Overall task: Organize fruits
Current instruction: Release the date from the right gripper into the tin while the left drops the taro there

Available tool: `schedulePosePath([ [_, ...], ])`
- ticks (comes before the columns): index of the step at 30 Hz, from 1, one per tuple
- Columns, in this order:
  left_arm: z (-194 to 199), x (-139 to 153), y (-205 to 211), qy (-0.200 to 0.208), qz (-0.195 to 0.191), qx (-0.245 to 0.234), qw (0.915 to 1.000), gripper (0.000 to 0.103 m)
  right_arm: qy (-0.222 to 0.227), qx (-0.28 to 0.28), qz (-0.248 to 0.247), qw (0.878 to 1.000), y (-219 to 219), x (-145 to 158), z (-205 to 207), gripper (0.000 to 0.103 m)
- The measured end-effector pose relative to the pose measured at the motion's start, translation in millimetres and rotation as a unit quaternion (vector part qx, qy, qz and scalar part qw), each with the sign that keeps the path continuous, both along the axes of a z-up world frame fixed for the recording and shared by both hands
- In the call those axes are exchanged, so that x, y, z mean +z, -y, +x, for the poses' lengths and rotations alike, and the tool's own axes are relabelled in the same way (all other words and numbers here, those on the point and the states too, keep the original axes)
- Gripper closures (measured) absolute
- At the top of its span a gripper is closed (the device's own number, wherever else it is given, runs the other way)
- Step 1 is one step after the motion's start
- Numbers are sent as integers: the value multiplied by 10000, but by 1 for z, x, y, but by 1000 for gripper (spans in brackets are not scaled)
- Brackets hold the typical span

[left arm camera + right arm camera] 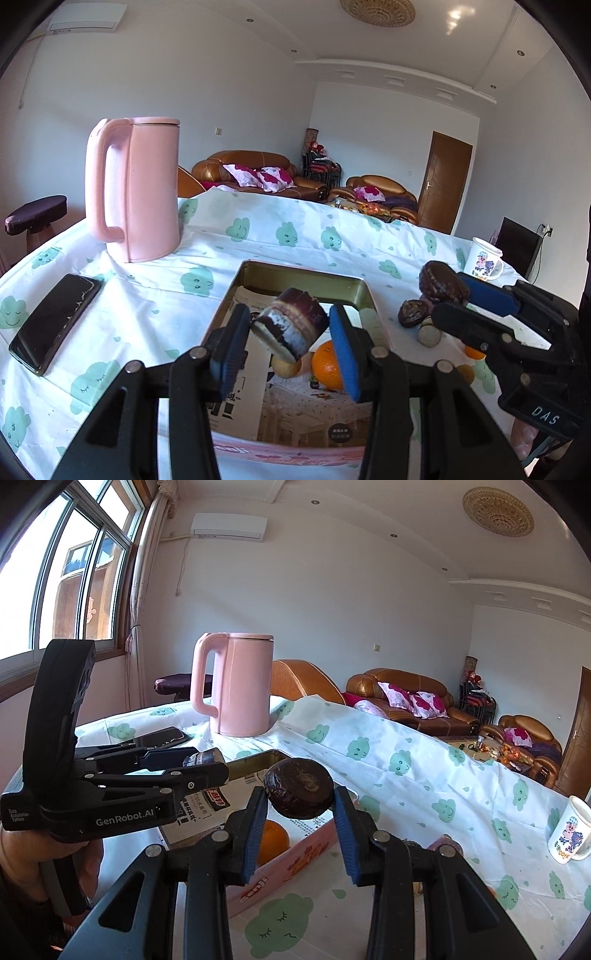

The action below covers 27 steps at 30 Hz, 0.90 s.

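Between my left pads I hold a dark purple mangosteen half, tilted, its white flesh and cut face turned down-left, above the tin box. My right pads clamp another dark, round mangosteen piece over the box's near edge. An orange and a pale round fruit, perhaps a longan, lie in the box. More dark shells sit on the cloth beside it.
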<state>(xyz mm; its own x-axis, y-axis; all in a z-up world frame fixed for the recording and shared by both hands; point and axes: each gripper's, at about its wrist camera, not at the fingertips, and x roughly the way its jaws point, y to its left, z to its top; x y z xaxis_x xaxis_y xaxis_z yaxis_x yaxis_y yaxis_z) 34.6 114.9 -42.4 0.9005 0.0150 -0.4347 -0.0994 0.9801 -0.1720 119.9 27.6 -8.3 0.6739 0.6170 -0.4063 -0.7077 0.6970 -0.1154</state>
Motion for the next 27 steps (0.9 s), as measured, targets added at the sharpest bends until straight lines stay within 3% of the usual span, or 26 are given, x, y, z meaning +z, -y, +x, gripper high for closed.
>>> schedulePosePath([
  [10,7,-11,-10,-384,-7,89,9992,57,-346,339,-493,9976,-35,-27,-3,64],
  [27,14,-25,-11,-732,87,57,9973,57,-896,593,-996,9892,-53,-41,6,64],
])
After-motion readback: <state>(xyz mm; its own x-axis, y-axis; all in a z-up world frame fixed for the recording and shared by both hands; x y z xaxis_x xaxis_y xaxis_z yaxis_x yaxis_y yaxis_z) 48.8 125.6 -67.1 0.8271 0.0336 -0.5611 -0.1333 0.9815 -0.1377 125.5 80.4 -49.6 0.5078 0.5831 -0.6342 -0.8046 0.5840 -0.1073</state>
